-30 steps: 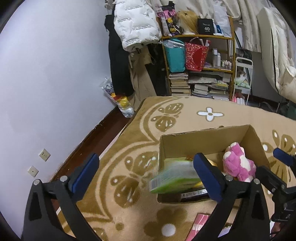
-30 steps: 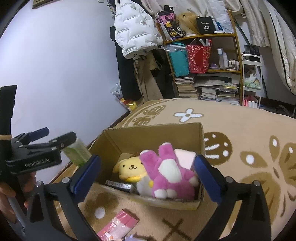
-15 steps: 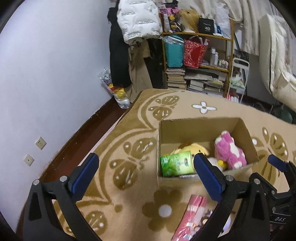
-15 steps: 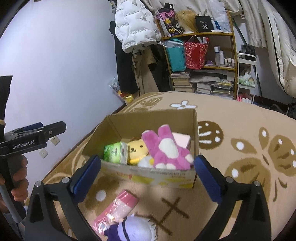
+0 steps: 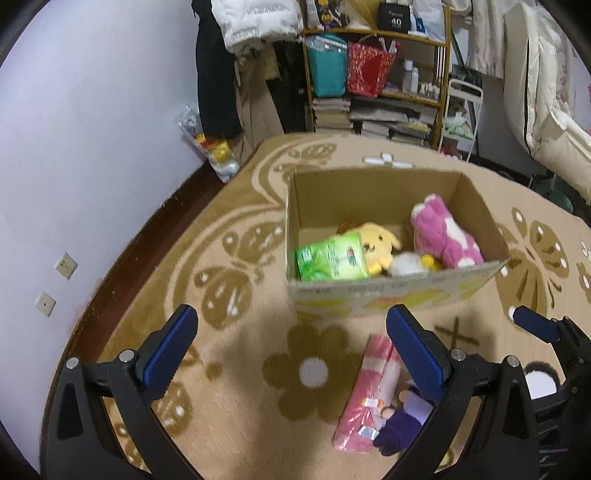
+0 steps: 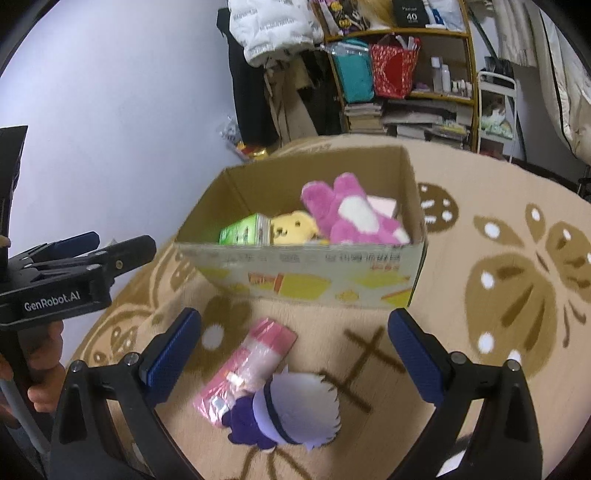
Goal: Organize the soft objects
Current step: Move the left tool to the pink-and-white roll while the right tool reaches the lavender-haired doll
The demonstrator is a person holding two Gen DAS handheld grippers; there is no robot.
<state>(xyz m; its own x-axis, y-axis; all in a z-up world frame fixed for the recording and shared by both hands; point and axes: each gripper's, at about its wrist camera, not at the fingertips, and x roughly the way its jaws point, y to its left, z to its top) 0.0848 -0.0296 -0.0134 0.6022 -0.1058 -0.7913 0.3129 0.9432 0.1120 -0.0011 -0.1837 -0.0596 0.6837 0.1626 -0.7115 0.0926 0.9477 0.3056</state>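
A cardboard box (image 5: 399, 295) (image 6: 306, 280) stands on the patterned rug. Inside lie a green tissue pack (image 5: 332, 258) (image 6: 243, 230), a yellow plush (image 5: 380, 243) (image 6: 293, 229) and a pink-and-white plush (image 5: 443, 236) (image 6: 351, 216). In front of the box, on the rug, lie a pink packet (image 5: 369, 391) (image 6: 247, 369) and a purple doll with a white head (image 5: 402, 424) (image 6: 291, 410). My left gripper (image 5: 291, 343) is open and empty, back from the box. My right gripper (image 6: 295, 350) is open above the packet and doll, holding nothing.
A shelf (image 5: 380, 74) crammed with books and bags stands at the back, with hanging coats (image 5: 255, 22) to its left. The wall (image 5: 92, 147) runs along the left past a strip of dark floor. A hand (image 6: 40, 380) holds the left gripper's handle.
The green tissue pack left my left gripper and dropped into the box. Both grippers have since pulled back from the box, bringing the pink packet and purple doll into view.
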